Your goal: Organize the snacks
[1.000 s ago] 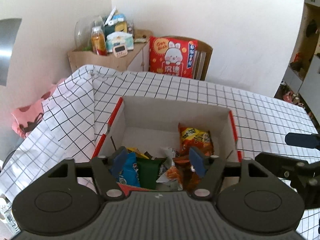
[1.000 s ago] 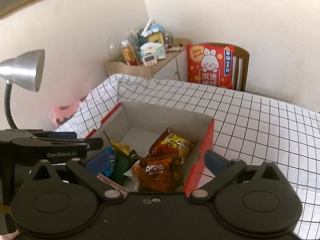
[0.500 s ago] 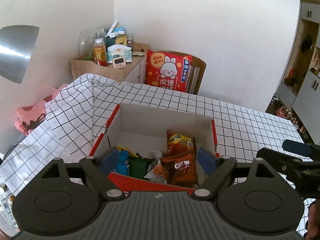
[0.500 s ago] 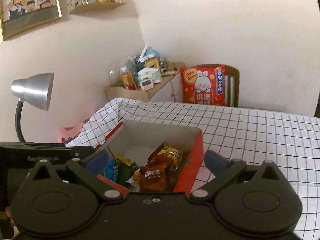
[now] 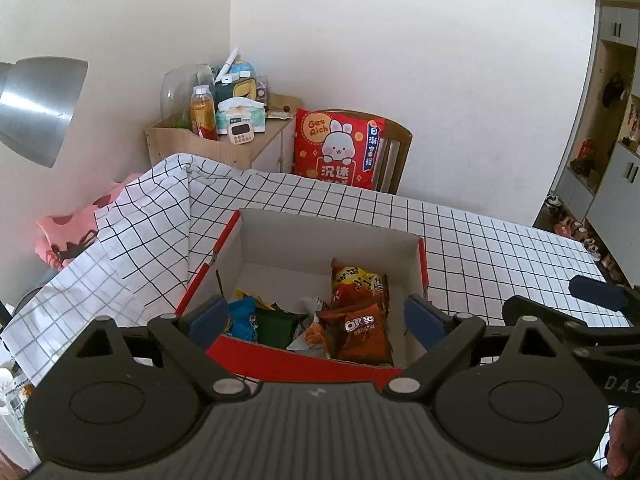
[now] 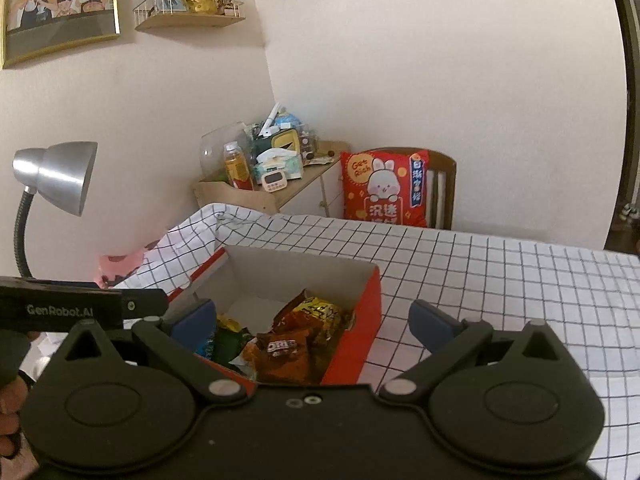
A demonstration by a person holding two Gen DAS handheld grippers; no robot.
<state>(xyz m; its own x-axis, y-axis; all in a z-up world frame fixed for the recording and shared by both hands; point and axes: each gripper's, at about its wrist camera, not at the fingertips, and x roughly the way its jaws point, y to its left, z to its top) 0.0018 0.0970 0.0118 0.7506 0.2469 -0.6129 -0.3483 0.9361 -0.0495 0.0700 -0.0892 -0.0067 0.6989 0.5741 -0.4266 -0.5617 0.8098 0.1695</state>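
Where the left gripper (image 5: pixel 316 320) looks down over its own fingers, a red cardboard box (image 5: pixel 304 364) with pale inner walls sits on the checked tablecloth (image 5: pixel 500 248), its top open and its near red wall just ahead of the fingertips. Snack packets lie heaped in the near half of the box: a brown Oreo packet (image 5: pixel 364 334) ahead and slightly right of the gap between the fingers, an orange-and-yellow packet (image 5: pixel 358 282) just beyond it, a dark green packet (image 5: pixel 274 324) and a blue packet (image 5: pixel 242 318) towards the left finger. The far half of the box floor is bare. The Oreo packet lies with its long axis running away from the gripper, its logo reading across; the orange one leans against it, tilted upward towards the far wall. The box's long side runs across the left gripper's view.

The left gripper's jaws stand wide apart, a blue pad either side of the box's near wall, holding nothing; whether they touch the box I cannot tell. The right gripper (image 6: pixel 314 322) is likewise spread wide and empty, its left pad over the box's near corner and its right pad over bare tablecloth beside the box's right wall. From there the Oreo packet (image 6: pixel 284 350) lies just ahead, between its fingers.
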